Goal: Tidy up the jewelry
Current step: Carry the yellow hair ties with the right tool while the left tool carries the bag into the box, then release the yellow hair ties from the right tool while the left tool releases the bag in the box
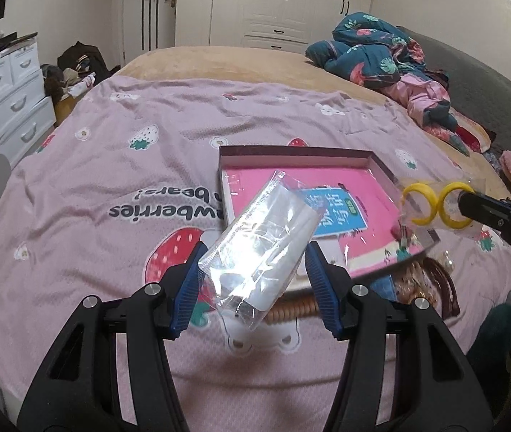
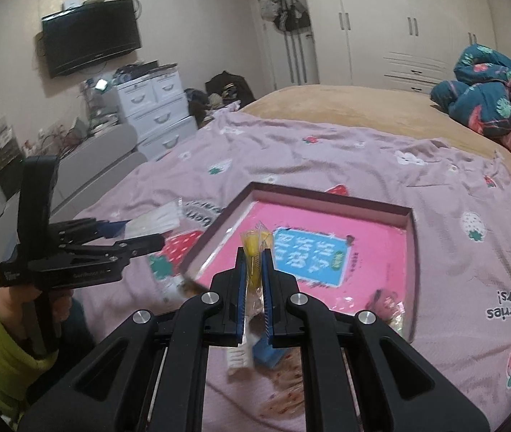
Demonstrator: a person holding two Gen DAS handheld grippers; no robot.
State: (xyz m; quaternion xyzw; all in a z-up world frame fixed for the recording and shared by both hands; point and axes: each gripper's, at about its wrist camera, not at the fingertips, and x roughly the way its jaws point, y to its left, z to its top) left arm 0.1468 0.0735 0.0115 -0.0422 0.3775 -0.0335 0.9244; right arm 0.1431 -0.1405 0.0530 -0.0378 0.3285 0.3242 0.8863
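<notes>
1. My left gripper (image 1: 255, 270) pinches a clear plastic packet (image 1: 261, 248) by its two side edges. The jaws stand partway apart, pads on the packet. It hangs above the bedspread (image 1: 111, 151), just short of the box's near edge. I can't tell what's inside it.
2. My right gripper (image 2: 253, 288) has its jaws pressed nearly together on a small clear bag with two yellow hoop earrings (image 1: 435, 203). Bag is held over the right side of the box.
3. The shallow box (image 1: 378, 165) sits open on the bed, with a pink booklet (image 1: 356, 194) lying flat in it and one small packet near its corner.
4. More jewelry, brown bands and small packets (image 1: 424, 284), lies loose on the spread beside the box.
5. Step, as I judge it: both packets picked up, mid-carry to the box.
6. Next: get each packet over a bare patch of the box, lower, release one at a time. Left packet is slick, so a light grip may slip.
</notes>
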